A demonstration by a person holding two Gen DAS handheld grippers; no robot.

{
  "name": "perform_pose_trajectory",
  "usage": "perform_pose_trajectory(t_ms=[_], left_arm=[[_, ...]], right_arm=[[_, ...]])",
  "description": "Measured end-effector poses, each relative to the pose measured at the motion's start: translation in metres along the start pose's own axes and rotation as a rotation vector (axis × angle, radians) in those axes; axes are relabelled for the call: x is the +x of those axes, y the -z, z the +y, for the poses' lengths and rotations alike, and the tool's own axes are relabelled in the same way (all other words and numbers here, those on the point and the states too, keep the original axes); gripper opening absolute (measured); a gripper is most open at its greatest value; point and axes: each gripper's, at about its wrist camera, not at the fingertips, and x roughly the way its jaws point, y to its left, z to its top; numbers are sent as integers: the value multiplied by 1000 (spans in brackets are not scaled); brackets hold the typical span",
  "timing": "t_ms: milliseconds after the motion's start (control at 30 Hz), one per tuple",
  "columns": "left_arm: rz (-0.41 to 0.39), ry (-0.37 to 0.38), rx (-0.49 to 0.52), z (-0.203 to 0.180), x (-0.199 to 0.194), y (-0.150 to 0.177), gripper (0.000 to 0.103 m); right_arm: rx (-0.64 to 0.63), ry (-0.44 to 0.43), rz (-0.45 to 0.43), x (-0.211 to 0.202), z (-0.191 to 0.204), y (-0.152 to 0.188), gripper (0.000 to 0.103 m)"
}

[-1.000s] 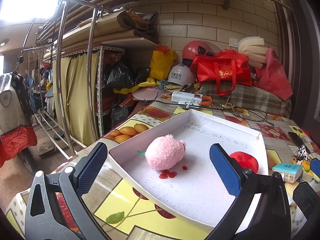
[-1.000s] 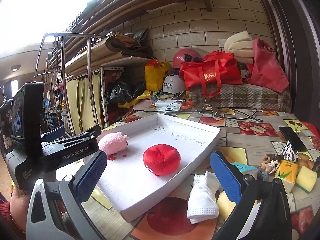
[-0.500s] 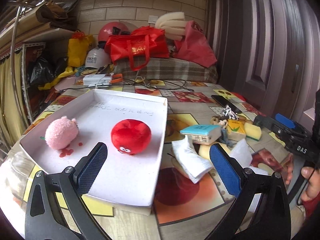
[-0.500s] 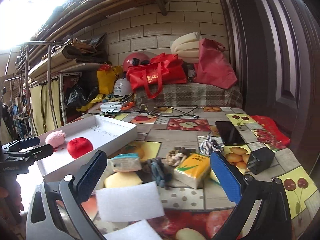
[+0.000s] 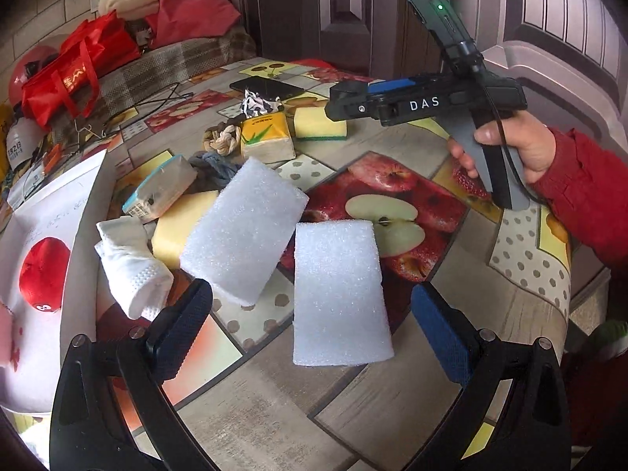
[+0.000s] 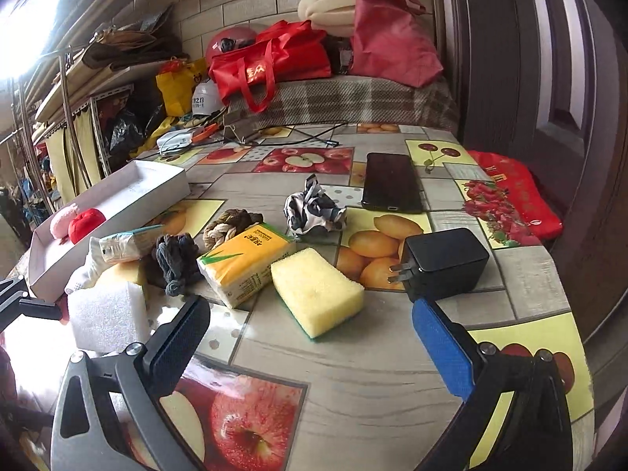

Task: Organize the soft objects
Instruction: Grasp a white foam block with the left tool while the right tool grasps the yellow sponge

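From the left wrist, the left gripper (image 5: 312, 337) stood open over a white foam block (image 5: 339, 294) lying flat on the table (image 5: 412, 412); it looked light and squashy, best pinched across its long sides. From the right wrist, the right gripper (image 6: 310, 337) was open and empty near a yellow sponge (image 6: 316, 290), soft enough to take across its width.

Ahead of my jaws, the fruit-print table (image 6: 353, 373) carries a yellow sponge (image 6: 317, 291) between them. Beyond it lie a tissue pack (image 6: 245, 261), charger (image 6: 445, 263) and phone (image 6: 391, 187). Far left: a white tray (image 6: 129, 200). White foam blocks (image 5: 339, 294) lie near my left jaws.
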Motion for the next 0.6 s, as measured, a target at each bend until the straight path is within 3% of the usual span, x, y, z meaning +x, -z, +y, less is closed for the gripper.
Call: perform_pose_trajectory(t_ms=[167, 367, 433, 467, 500, 533, 600], left_arm=[[45, 24, 31, -12, 12, -1, 98], [124, 26, 37, -17, 29, 0, 88], [121, 43, 6, -13, 31, -2, 73], [111, 37, -3, -12, 30, -3, 65], [100, 43, -8, -11, 29, -4, 49], [95, 49, -11, -10, 29, -4, 49], [77, 49, -11, -8, 26, -5, 49]], right_arm=[[-87, -9, 38, 23, 6, -12, 99], [-73, -53, 195, 55, 1, -13, 79], [-58, -53, 225, 60, -2, -11, 65], [-58, -41, 225, 59, -1, -11, 62], [-64, -39, 217, 57, 0, -11, 50], [-73, -44, 212, 56, 2, -11, 43], [-87, -13, 183, 50, 4, -11, 43]])
